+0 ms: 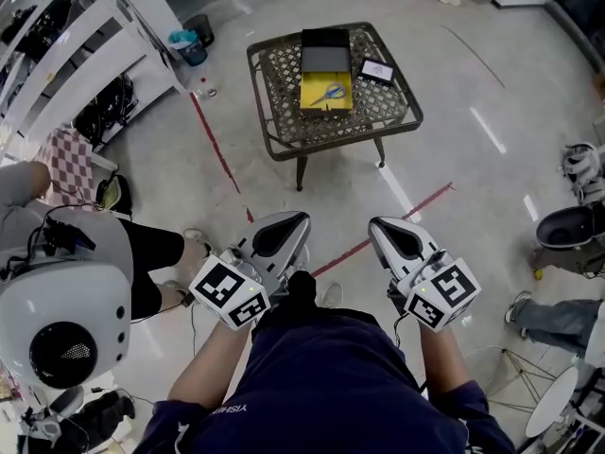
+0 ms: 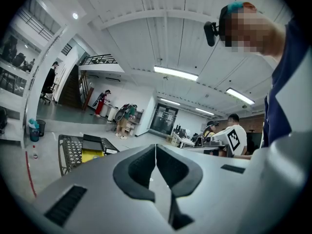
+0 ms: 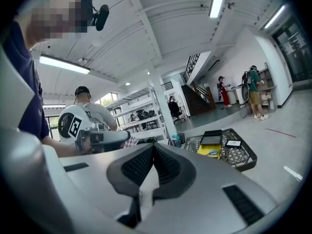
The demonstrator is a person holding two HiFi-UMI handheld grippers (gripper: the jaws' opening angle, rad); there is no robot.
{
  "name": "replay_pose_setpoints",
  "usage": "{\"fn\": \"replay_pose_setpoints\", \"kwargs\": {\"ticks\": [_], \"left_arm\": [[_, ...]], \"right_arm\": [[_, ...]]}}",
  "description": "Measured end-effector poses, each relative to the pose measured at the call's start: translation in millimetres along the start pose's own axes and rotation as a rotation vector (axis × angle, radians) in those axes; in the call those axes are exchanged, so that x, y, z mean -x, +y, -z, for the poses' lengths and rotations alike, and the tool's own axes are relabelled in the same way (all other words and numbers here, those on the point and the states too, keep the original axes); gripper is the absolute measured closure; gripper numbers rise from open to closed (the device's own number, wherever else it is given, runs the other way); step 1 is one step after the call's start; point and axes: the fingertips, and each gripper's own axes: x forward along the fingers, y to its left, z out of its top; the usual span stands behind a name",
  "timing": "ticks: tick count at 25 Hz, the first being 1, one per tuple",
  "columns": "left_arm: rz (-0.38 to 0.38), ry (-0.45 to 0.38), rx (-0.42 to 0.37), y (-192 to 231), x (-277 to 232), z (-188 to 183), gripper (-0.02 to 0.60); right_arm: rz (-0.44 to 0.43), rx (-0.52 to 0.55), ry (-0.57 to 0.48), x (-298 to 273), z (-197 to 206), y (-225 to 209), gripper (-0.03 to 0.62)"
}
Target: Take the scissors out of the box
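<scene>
- Left gripper (image 1: 299, 219) and right gripper (image 1: 376, 225): jaws pressed together, empty.
- Scissors (image 1: 330, 92) lie in open box (image 1: 310, 103) on table (image 1: 284, 121); blades too small to make out.

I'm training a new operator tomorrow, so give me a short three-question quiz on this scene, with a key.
1. True or false: the scissors lie inside the open box on the table.
2. The left tool and right tool are: A) both shut and empty; B) both open; C) one gripping the scissors.
3. Fill in: the box's inside is coloured ____.

Key: 1 true; 2 A; 3 yellow.
</scene>
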Motion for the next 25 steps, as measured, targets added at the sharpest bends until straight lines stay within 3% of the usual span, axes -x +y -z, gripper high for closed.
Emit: {"fn": "replay_pose_setpoints", "kwargs": {"ticks": [11, 25], "left_arm": [[0.009, -0.020, 0.016, 41.4, -19.6, -13.7, 0.557], [0.038, 0.032, 0.021, 199.1, -107.2, -44.1, 0.555]], "right_arm": [[0.019, -0.003, 0.022, -34.4, -4.3, -23.5, 0.577], [0.073, -0.040, 0.060, -171.7, -31.4, -119.5, 0.577]]}}
